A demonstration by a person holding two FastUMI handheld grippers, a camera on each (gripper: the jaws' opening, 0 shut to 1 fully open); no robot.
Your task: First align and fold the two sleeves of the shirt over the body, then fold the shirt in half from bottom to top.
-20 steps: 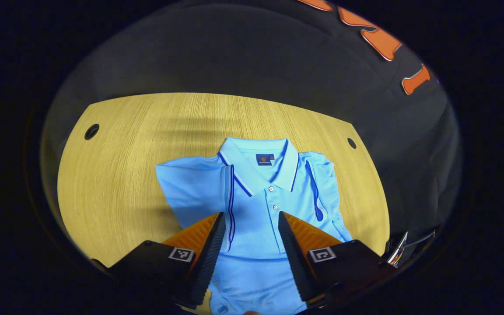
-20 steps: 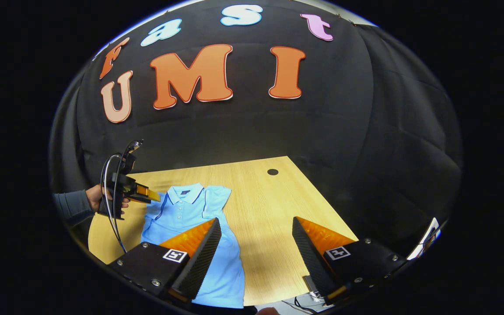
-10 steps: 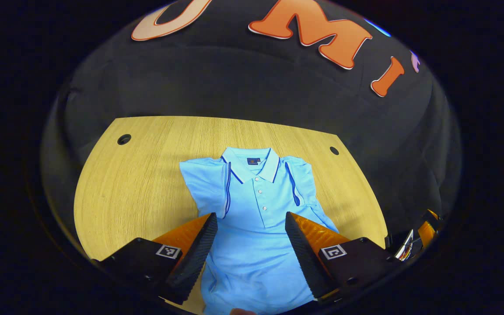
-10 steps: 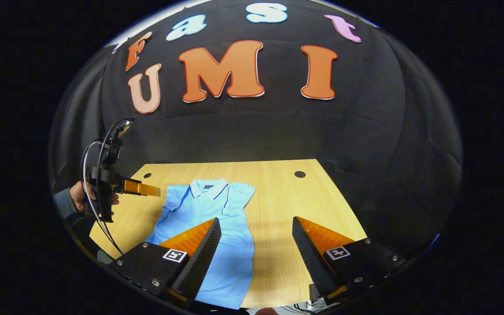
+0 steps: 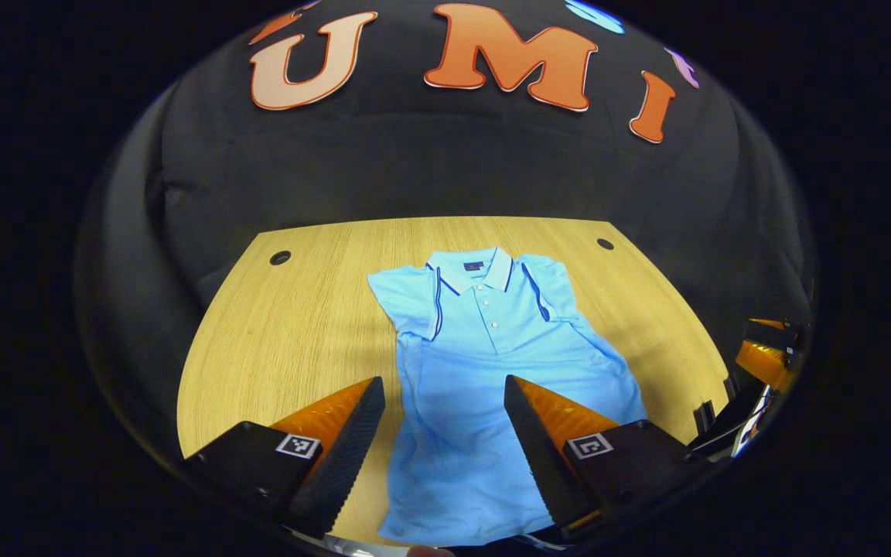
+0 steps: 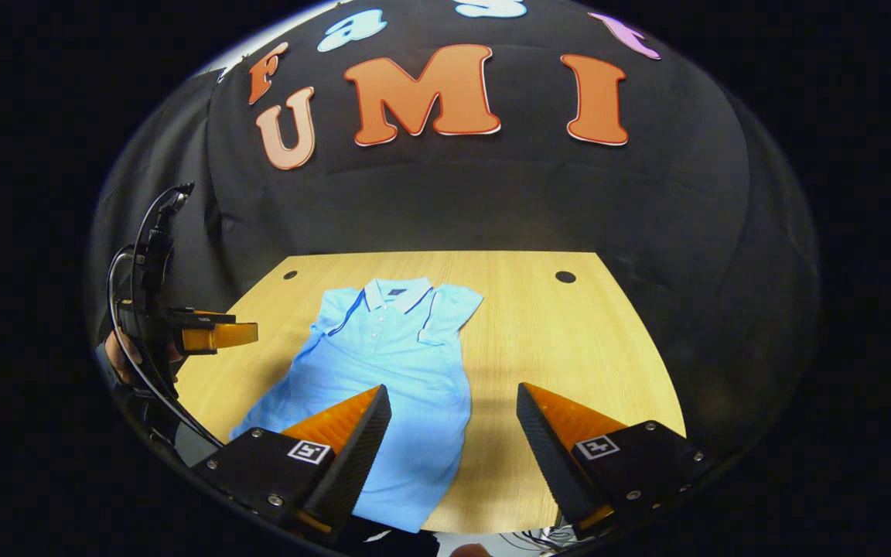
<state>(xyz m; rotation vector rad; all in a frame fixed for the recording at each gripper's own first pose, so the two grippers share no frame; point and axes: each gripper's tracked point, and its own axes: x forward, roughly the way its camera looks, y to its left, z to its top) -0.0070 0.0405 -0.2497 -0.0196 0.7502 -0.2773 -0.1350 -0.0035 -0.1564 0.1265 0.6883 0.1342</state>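
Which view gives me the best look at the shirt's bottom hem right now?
The left gripper view: the shirt lies centred between the left gripper fingers, with its bottom hem running across between them. In the right gripper view the shirt sits off to the left, and one finger covers part of the hem.

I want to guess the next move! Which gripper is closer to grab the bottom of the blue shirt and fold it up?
Probably left: the left gripper, jaws open, points straight down the shirt, hem between its fingers. The right gripper mostly faces bare table.

pale wood table (image 5: 298, 333) — two round holes — black cloth wall (image 6: 492, 201) behind.
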